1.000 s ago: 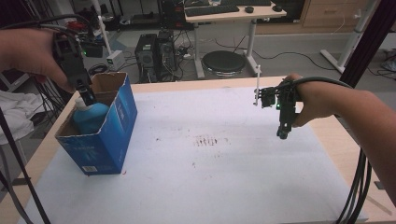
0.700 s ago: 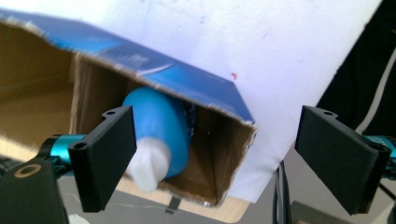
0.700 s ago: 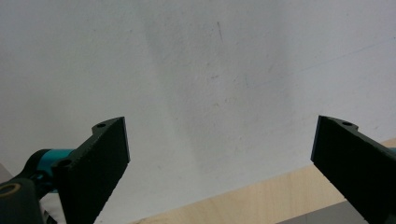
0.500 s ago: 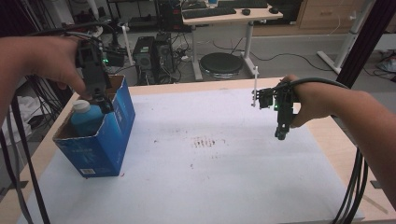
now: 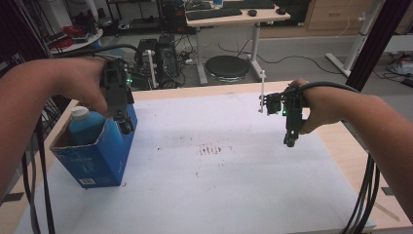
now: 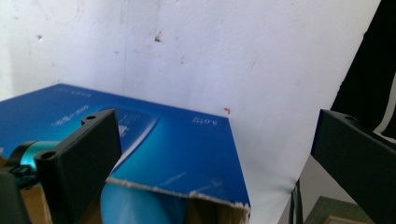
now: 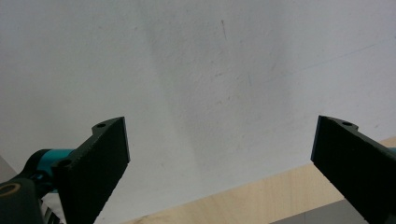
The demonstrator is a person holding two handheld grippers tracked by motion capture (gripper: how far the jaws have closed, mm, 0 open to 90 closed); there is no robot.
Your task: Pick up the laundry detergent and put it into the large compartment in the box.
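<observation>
Hovering our left gripper (image 5: pixel 124 124) right at the box's (image 5: pixel 97 156) open top, jaws spread wide and holding nothing, probably so they clear the rim. Just below it the bottle (image 5: pixel 83 127) stands upright inside. Our right gripper (image 5: pixel 290 139) hangs wide open and empty over bare table (image 5: pixel 243 185), likely parked out of the way.

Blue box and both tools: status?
Left tool open, at the blue box's right wall. Right tool open, empty, above the white mat. Blue bottle upright inside box. Nothing in the way.
</observation>
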